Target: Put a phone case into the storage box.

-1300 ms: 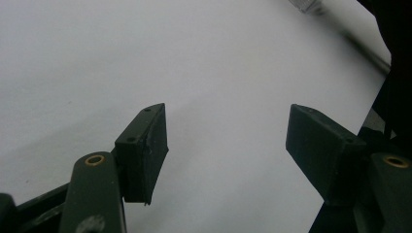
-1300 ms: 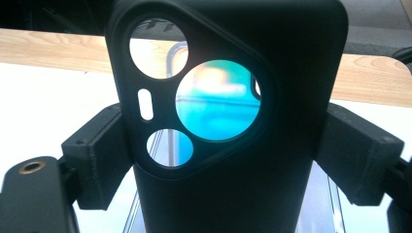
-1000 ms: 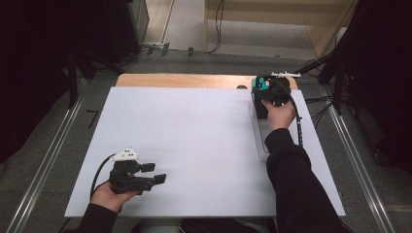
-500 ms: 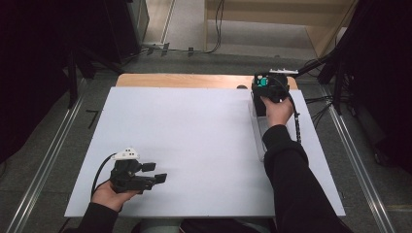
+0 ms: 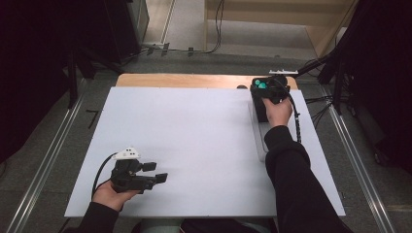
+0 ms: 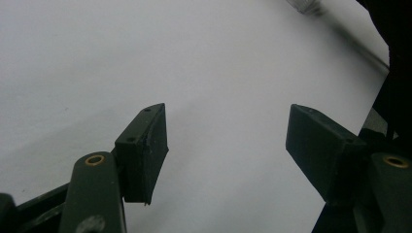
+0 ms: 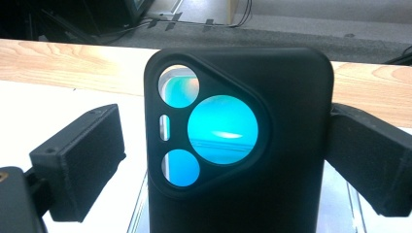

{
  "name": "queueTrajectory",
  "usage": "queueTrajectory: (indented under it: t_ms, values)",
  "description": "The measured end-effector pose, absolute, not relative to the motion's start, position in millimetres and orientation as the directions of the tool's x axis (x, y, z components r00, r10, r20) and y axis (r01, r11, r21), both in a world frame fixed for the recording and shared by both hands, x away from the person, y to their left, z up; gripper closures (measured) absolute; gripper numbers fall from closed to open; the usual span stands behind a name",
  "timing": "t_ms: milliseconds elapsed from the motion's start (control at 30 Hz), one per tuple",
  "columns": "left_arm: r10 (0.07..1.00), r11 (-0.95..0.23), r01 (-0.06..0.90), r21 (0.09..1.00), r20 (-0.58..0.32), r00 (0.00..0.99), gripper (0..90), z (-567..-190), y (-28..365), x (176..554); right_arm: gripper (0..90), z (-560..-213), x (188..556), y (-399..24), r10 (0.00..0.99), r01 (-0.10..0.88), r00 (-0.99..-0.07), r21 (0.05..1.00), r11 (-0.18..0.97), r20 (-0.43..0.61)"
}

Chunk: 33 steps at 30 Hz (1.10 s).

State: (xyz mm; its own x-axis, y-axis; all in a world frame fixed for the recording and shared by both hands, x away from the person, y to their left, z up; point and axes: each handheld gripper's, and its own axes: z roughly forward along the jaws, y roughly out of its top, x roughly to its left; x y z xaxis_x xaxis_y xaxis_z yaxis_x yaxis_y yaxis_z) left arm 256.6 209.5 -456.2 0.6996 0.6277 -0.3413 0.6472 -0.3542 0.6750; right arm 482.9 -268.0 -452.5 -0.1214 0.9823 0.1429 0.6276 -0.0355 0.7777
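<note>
A black phone case point(image 7: 291, 145) with round camera cut-outs showing turquoise stands upright between the jaws of my right gripper point(image 7: 223, 145). The jaws have just been opening. The left pad point(image 7: 82, 160) stands apart from the case, while the right pad point(image 7: 369, 155) is right against its edge. From above, this right gripper point(image 5: 267, 90) is at the far right of the white board point(image 5: 194, 136), near the wooden strip. My left gripper point(image 5: 158, 172) rests low at the near left, open with nothing between its fingers point(image 6: 145, 145).
A clear, long holder point(image 5: 260, 141) lies on the board under the person's right forearm. A wooden table edge point(image 5: 184, 80) runs along the far side. Cables trail off to the right of the board point(image 5: 316, 102).
The right hand has shifted very slightly toward the far edge. The left hand and its gripper have stayed where they were.
</note>
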Motion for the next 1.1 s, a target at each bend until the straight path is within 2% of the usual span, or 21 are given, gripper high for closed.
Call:
queueTrajectory:
  t_ms: [467, 967, 1033, 1067, 1100]
  values:
    - [0.629, -0.354, 0.651, 0.672, -0.344, 0.697, 32.1, -455.9, 208.4, 258.5, 1.8, -423.4, 468.9, -268.2, 0.974, 0.648, -0.129, 0.759, -0.061, 0.188]
    - [0.614, -0.368, 0.647, 0.668, -0.348, 0.709, 32.1, -455.4, 203.9, 265.7, 4.0, -397.8, 444.9, -250.2, 0.934, 0.665, -0.283, 0.747, 0.028, 0.217]
    - [0.612, -0.368, 0.647, 0.668, -0.349, 0.709, 32.1, -455.3, 203.1, 266.7, 7.7, -395.8, 441.5, -247.6, 0.926, 0.669, -0.305, 0.742, 0.041, 0.224]
    - [0.611, -0.366, 0.646, 0.67, -0.35, 0.71, 32.1, -455.5, 202.5, 267.3, 12.4, -394.9, 439.6, -245.7, 0.922, 0.672, -0.317, 0.739, 0.052, 0.224]
    - [0.61, -0.369, 0.646, 0.668, -0.35, 0.711, 32.1, -455.5, 201.8, 267.5, 12.7, -393.8, 437.3, -243.5, 0.918, 0.677, -0.326, 0.733, 0.061, 0.224]
